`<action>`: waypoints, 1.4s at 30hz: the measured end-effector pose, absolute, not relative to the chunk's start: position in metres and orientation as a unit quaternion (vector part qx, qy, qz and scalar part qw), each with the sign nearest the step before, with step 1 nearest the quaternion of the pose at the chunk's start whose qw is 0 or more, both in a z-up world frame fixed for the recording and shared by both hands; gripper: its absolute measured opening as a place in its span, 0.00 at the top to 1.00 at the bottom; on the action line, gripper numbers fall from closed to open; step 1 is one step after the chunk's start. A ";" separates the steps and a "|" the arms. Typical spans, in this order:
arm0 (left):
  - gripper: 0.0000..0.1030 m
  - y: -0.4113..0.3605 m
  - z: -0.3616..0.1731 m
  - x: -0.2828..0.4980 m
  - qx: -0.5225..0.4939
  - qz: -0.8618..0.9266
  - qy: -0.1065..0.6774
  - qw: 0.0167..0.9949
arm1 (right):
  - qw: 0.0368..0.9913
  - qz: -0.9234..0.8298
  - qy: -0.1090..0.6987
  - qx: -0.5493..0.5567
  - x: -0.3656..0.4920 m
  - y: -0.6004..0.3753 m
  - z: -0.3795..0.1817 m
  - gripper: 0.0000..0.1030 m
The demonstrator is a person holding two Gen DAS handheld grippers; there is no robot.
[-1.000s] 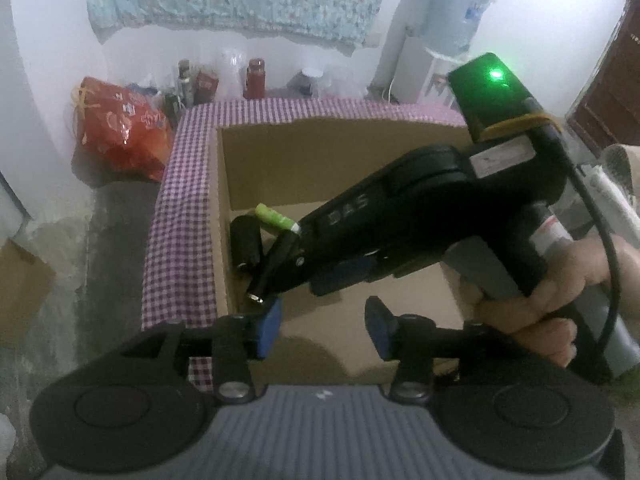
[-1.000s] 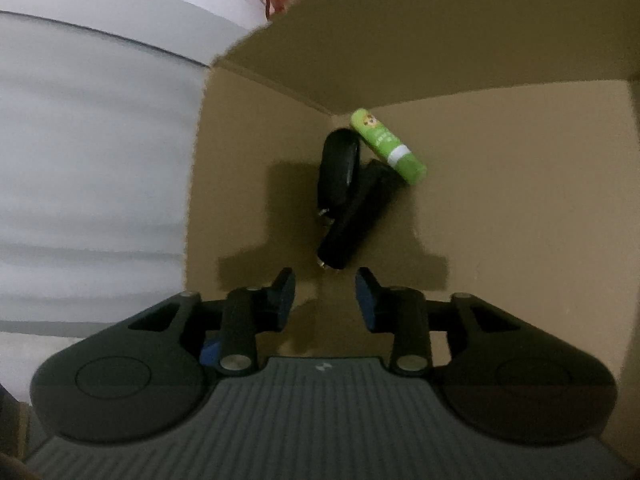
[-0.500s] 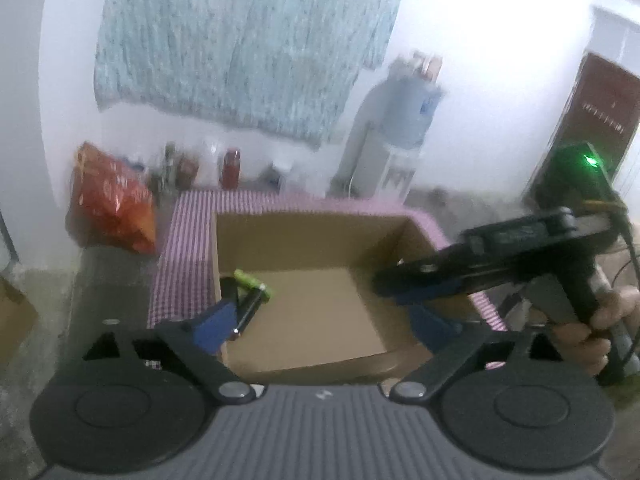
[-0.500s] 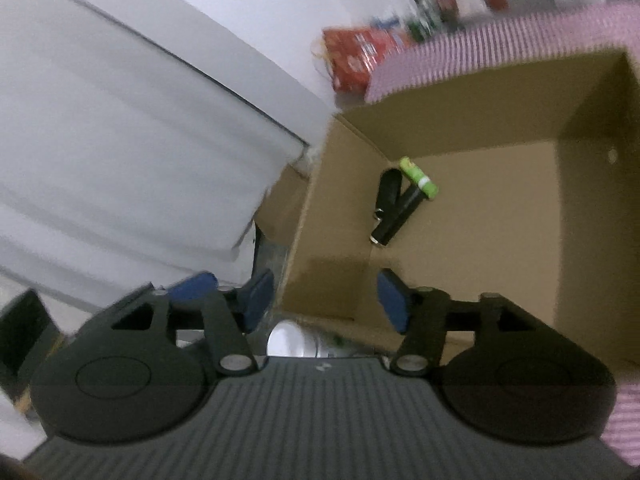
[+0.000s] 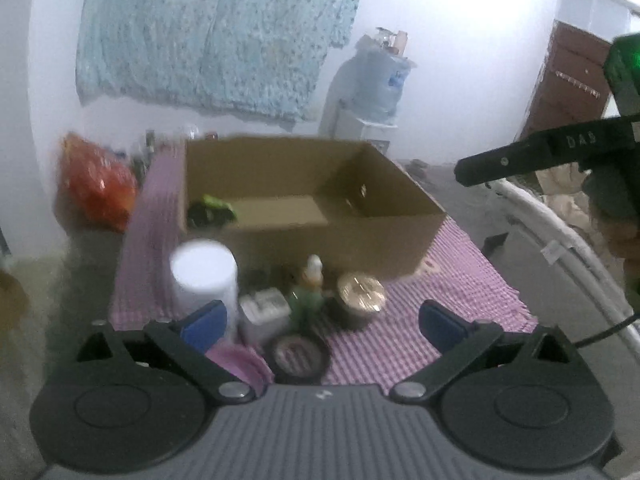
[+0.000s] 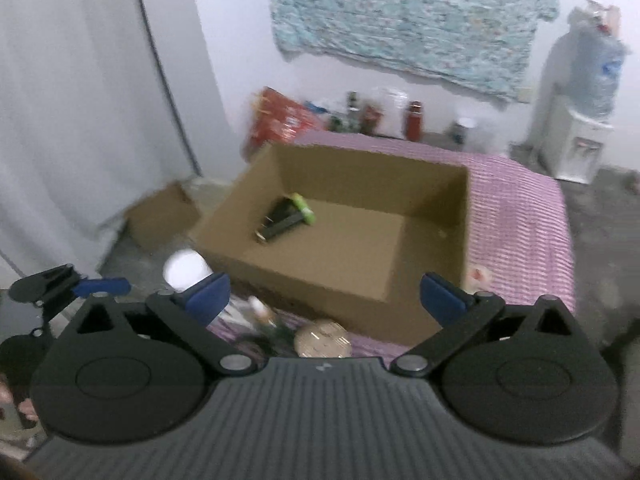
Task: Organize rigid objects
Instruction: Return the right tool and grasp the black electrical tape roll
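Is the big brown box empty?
No. The cardboard box holds a green tube and dark items in one corner; the rest of its floor is bare.

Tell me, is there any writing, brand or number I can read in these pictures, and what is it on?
"DAS": on the side of the right gripper, seen from the left wrist camera.
Water jug label: blue patch, too blurred to read.
Red bag: print too blurred to read.
Gold-lidded jar: marks on the lid, not legible.
Green tube in the box: no readable text.
Nothing else legible.

Black tongs (image 5: 322,326), blue pads (image 5: 204,325)
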State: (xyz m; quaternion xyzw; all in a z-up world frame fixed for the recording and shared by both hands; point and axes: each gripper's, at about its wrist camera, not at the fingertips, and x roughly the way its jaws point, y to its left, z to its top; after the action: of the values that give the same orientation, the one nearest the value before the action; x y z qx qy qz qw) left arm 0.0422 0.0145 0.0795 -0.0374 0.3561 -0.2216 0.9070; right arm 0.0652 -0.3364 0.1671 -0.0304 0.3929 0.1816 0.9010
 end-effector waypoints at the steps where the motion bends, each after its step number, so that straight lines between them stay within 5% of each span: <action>1: 0.00 0.013 0.075 0.038 -0.045 -0.221 0.359 0.905 | 0.902 0.171 0.395 -0.034 0.062 -0.338 0.162 0.01; 9: 0.00 0.014 0.045 0.029 -0.076 -0.248 0.360 0.896 | 0.909 0.207 0.360 -0.027 0.026 -0.352 0.099 0.01; 21: 0.06 -0.023 -0.001 0.036 0.027 -0.195 0.383 0.902 | 0.872 0.209 0.392 0.206 0.030 -0.352 -0.002 0.04; 28: 0.32 -0.041 -0.017 0.043 0.063 -0.195 0.397 0.895 | 0.865 0.234 0.420 0.147 0.047 -0.311 -0.011 0.34; 37: 0.37 -0.049 -0.033 0.054 0.078 -0.180 0.420 0.886 | 0.855 0.251 0.448 0.076 0.070 -0.264 -0.028 0.66; 42: 0.37 -0.049 -0.035 0.056 0.076 -0.181 0.416 0.888 | 0.852 0.250 0.458 0.033 0.077 -0.244 -0.039 0.74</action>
State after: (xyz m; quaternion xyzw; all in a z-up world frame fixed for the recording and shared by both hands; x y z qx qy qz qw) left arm 0.0559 -0.0487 -0.0349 0.0762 0.4161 -0.1810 0.8879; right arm 0.0772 -0.2435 -0.0387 0.0332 0.4578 0.2504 0.8524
